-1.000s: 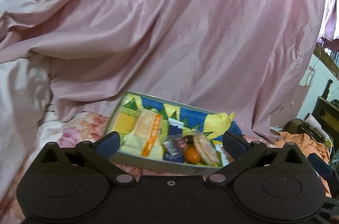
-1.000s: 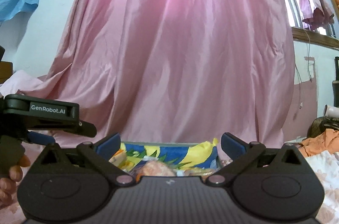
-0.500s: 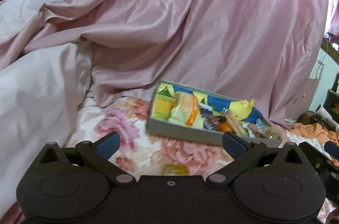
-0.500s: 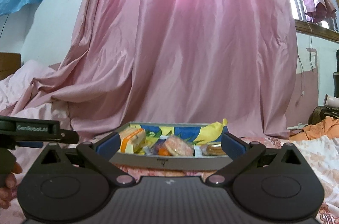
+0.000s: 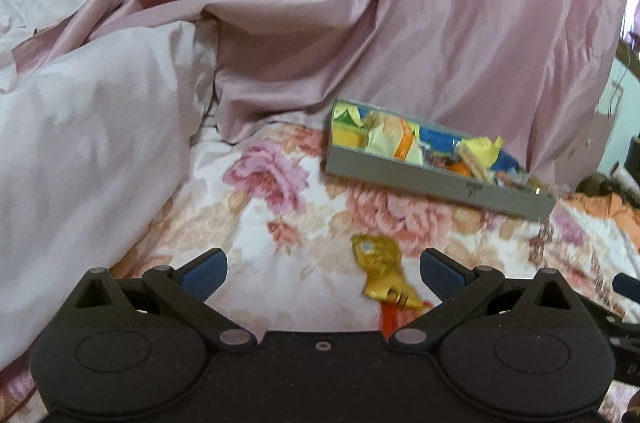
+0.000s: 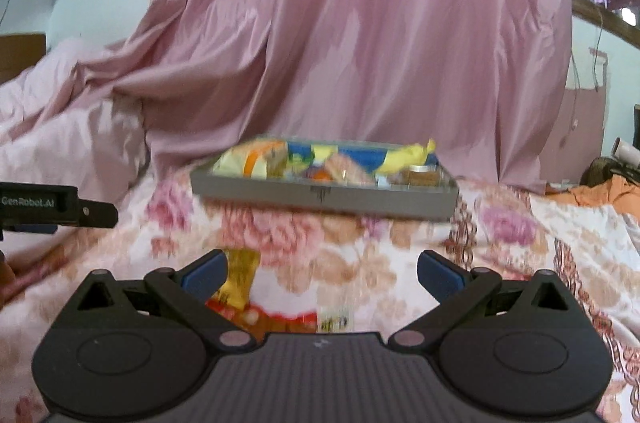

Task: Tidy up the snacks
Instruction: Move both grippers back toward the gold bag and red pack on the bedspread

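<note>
Both grippers hung open over the bed, with loose snacks lying short of the tray.

The left gripper [image 5: 323, 269] had its jaws spread wide and empty, and so did the right gripper [image 6: 322, 269], both low over the floral bedspread [image 5: 260, 207]. Just ahead of the left one lay a gold-wrapped snack [image 5: 380, 273], touching a red packet [image 6: 272, 315] nearer the right. Farther off, against the pink curtain [image 6: 360, 43], sat the grey tray [image 6: 320, 193], already crowded with wrapped snacks, likely the place the loose ones belonged.
</note>
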Tool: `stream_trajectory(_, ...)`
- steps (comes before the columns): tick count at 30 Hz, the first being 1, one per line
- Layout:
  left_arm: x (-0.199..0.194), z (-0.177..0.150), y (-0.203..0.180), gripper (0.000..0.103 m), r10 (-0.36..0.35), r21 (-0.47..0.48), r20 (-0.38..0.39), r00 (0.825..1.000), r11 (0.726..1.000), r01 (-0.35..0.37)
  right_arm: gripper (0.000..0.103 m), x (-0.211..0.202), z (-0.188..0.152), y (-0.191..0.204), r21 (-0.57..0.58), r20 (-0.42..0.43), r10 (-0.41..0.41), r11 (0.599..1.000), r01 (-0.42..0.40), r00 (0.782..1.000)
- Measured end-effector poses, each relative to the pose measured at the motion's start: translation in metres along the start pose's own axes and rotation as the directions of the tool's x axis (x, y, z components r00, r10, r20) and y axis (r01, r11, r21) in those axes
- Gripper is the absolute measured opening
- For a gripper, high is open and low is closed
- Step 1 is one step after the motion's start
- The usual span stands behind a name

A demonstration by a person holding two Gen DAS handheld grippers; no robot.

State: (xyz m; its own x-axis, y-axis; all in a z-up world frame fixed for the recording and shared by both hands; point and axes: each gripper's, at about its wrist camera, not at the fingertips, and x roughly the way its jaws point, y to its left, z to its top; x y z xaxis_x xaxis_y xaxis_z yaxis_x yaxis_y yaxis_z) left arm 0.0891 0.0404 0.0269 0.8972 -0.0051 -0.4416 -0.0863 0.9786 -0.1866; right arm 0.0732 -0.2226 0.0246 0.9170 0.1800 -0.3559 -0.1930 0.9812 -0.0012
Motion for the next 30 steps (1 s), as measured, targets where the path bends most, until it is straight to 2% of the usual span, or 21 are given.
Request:
stream_trajectory(3,0.000,-0.008,0.002,0.102,0.006,0.030,-0.010,1.000,1.000,-0.005,0.103,0.000,-0.007,0.003,-0.003,-0.036,0.002,1.000,-0.002,0.999)
stream_trajectory(8,0.010,-0.017,0.003,0.102,0.010,0.053,-0.077,0.997,0.999,-0.006,0.103,0.004,-0.020,0.005,-0.009,-0.101,0.011,1.000,-0.012,0.995)
stream_trajectory(16,0.026,-0.028,0.009,0.102,0.066,0.061,-0.164,0.984,0.996,-0.057,0.103,0.022,-0.033,0.007,-0.022,-0.192,0.024,0.999,-0.029,0.981)
stream_trajectory(30,0.045,-0.034,0.003,0.102,0.066,0.105,-0.221,0.973,0.993,-0.043,0.103,0.049,-0.042,0.008,-0.094,-0.286,0.036,0.993,-0.065,0.958)
